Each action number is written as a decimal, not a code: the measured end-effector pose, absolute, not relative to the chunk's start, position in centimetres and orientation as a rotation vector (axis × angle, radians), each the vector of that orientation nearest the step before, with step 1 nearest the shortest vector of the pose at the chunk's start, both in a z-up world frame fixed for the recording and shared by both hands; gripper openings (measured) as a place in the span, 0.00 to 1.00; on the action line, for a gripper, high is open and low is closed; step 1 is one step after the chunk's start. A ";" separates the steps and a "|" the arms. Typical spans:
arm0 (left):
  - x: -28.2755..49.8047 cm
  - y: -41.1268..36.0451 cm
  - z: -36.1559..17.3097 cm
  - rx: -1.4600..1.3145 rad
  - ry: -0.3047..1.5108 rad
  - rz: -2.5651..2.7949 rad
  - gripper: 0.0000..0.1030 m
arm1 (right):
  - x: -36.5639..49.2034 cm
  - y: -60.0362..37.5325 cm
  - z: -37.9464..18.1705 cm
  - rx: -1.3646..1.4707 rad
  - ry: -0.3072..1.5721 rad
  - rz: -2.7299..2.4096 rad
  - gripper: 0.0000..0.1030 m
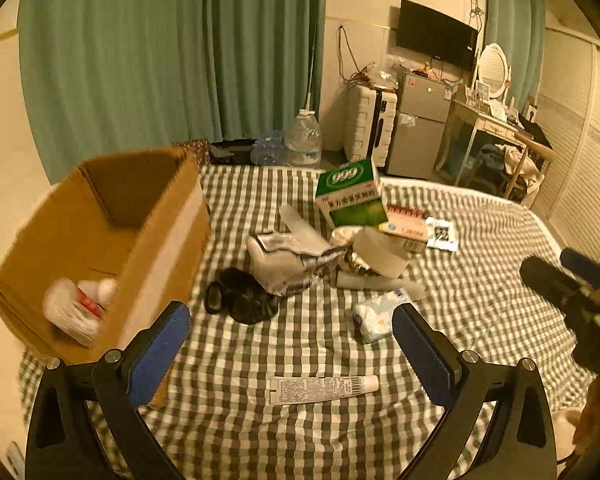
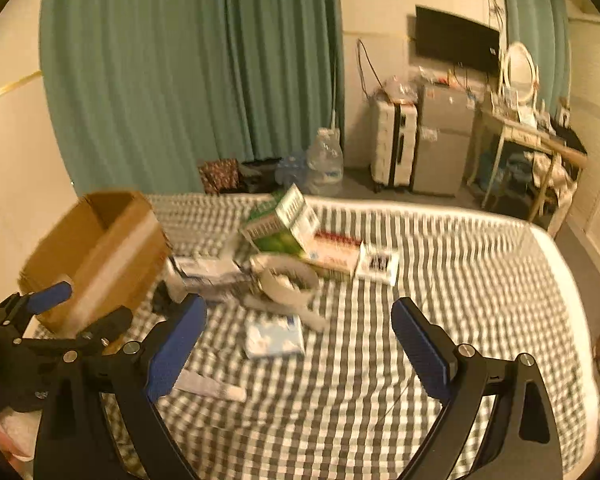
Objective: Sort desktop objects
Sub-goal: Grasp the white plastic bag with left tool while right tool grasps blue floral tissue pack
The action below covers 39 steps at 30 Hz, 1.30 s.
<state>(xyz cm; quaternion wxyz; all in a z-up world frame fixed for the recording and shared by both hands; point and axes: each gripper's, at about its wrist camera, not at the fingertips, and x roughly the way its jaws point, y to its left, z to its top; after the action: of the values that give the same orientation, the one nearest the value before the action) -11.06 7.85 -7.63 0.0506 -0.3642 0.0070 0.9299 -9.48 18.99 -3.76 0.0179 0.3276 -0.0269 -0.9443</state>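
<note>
A pile of objects lies on the checked bedspread (image 1: 480, 300): a green box (image 1: 350, 196), a tape roll (image 1: 380, 254), a white bag (image 1: 288, 258), a black item (image 1: 242, 294), a tissue pack (image 1: 376, 318) and a white tube (image 1: 324, 389). A cardboard box (image 1: 100, 248) at the left holds a white bottle (image 1: 78, 306). My left gripper (image 1: 292, 344) is open and empty above the tube. My right gripper (image 2: 298, 346) is open and empty, with the tissue pack (image 2: 276, 336) between its fingers; the pile (image 2: 284, 248) lies beyond.
Green curtains (image 1: 160, 60), water bottles (image 1: 300, 140), a suitcase (image 1: 370, 124), a small fridge (image 1: 420, 124) and a desk (image 1: 496, 128) stand beyond the bed. The right gripper shows at the left wrist view's right edge (image 1: 572, 284); the left gripper shows at the right wrist view's left edge (image 2: 76, 312).
</note>
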 end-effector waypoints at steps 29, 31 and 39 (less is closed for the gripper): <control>-25.4 8.1 -18.0 -1.265 0.147 2.626 1.00 | -20.3 14.1 -21.4 1.379 0.131 -2.617 0.91; -25.9 7.9 -18.3 -1.288 0.112 2.600 0.99 | -20.0 13.8 -21.5 1.374 0.174 -2.627 0.85; -25.6 6.9 -17.6 -1.304 0.100 2.572 0.36 | -19.2 14.6 -21.1 1.381 0.148 -2.636 0.71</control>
<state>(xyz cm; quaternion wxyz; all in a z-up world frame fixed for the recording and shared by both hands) -25.65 6.90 -17.59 0.1275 -0.4483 0.0343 0.8841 -19.17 14.61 -21.09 0.0809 0.4619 0.0496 -0.8818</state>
